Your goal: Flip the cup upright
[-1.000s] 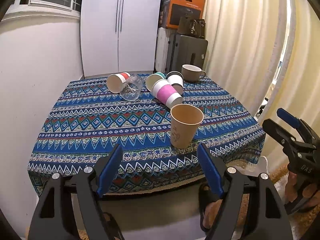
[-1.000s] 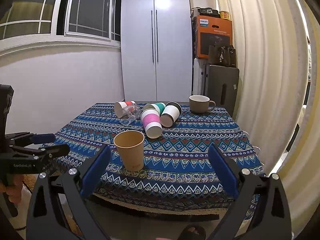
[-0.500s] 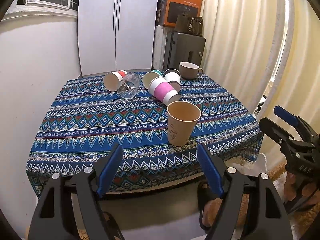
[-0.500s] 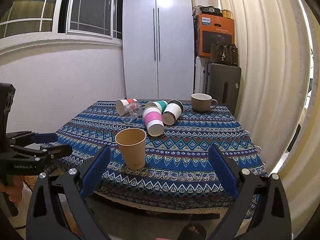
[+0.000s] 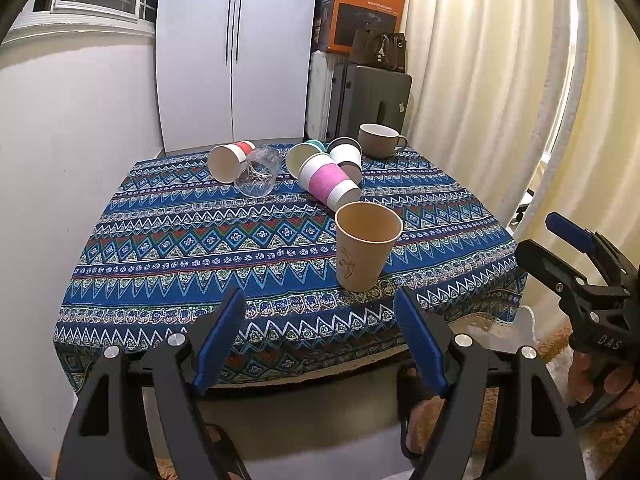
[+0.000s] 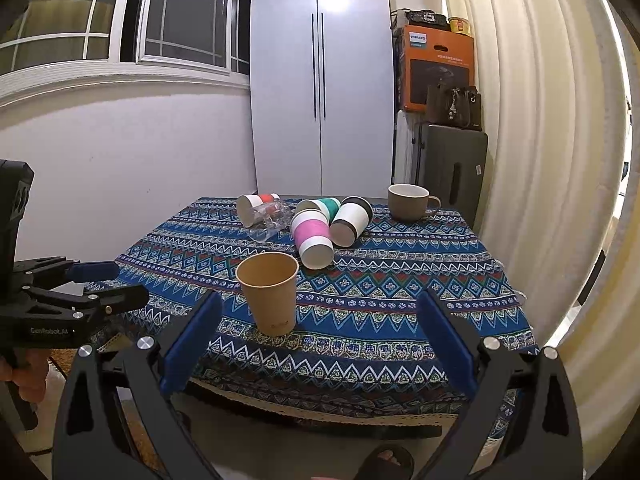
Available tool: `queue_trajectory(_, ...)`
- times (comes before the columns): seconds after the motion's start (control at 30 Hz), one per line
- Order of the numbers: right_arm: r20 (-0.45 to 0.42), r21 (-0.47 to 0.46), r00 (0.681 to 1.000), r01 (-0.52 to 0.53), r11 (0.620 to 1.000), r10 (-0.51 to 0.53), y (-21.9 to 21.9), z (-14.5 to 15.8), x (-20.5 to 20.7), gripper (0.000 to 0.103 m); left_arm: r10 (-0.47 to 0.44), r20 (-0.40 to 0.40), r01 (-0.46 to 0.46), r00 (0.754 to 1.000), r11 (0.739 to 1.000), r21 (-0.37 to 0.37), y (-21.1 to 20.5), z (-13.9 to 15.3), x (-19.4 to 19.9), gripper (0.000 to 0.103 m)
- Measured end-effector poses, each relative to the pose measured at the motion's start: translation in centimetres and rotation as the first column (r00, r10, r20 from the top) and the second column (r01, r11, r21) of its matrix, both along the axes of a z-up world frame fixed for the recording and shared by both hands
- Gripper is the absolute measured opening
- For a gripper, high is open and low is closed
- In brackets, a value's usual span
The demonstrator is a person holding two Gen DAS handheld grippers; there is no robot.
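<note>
Room: white wardrobe [image 5: 234, 52] at the far wall, cream curtain [image 5: 480, 80] on the right, grey suitcase [image 5: 374, 100] and orange box [image 5: 362, 12] in the far right corner.
Counter: counter [image 5: 160, 264] under a blue patterned cloth, with cups only on its far half and middle.
Upright cups: brown paper cup [image 5: 366, 250] stands mouth up near the front edge, right of centre; grey mug [image 5: 378, 140] stands at the far right.
Fallen cups: pink-banded cup [image 5: 330, 184] lies on its side just behind the brown paper cup; teal cup [image 6: 320, 205] and dark-banded cup [image 6: 352, 218] lie beside it; red-banded cup [image 5: 230, 160] and clear glass [image 5: 258, 176] lie touching at the far left.
Left claw: left claw [image 5: 320, 344] hangs off the near edge, spread wide, holding nothing.
Right claw: right claw [image 6: 316, 338] likewise spread wide and empty, short of the counter, apart from every cup.
Handling: the paper cups look light and thin-walled, so likely to crush or skid under a hard pinch; the glass is probably slippery and breakable.
Hold: best across the sleeve band at mid-body, where the wall seems stiffest, with a gentle squeeze.
Judgement: the pink-banded cup, nearest and clear on its near side, seems the easiest to right.
</note>
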State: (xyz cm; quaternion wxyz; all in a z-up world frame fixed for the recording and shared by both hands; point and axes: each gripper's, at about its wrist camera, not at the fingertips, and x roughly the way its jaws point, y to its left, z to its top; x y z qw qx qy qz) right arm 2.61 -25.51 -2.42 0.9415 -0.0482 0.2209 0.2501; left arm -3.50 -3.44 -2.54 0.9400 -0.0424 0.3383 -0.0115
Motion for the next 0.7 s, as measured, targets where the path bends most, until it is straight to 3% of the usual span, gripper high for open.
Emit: queue_trajectory(0.7,0.0,0.011,1.0,-0.016,1.0,0.016,0.04,-0.11,-0.1,0.096,-0.007,0.022,0.007,1.0,1.0,-0.001,-0.11,0.33,-0.33,0.075)
